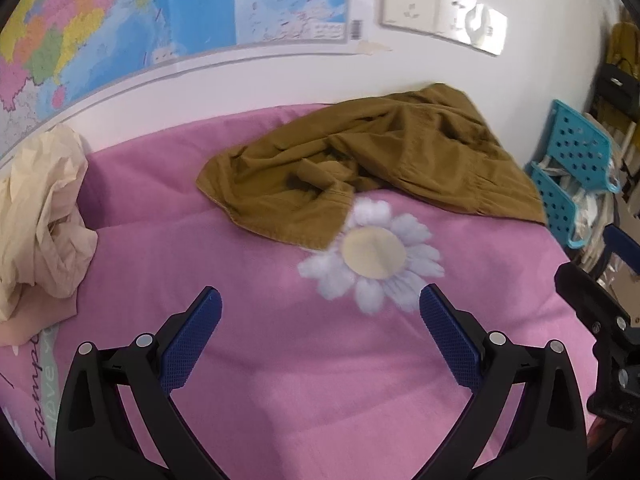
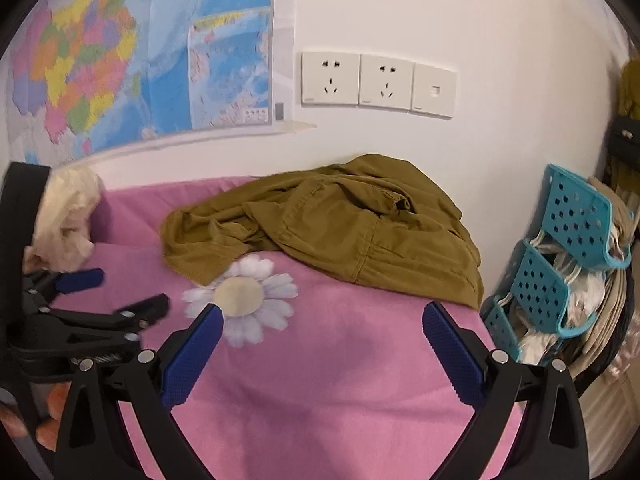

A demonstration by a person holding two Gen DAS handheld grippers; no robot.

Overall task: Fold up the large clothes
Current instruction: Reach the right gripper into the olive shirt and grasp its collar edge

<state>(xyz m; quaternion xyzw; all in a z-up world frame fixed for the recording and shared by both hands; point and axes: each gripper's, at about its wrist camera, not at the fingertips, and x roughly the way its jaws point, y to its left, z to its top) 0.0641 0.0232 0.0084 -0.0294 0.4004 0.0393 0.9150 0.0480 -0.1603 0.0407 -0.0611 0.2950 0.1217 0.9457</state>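
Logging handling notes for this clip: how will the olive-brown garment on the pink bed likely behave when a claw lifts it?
The olive-brown garment lies in a crumpled heap with deep folds, so it will probably hang limp and unfurl when raised. It looks like a woven fabric with stitched seams, so likely not slippery. Part overlaps the flower patch; lifting should uncover it.

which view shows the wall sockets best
The right wrist view: the wall sockets sit near the middle of the frame, sharp, with three plates and their pin holes clear. In the left wrist view the sockets lie at the top edge, blurred and tilted, with glare over the right plate.
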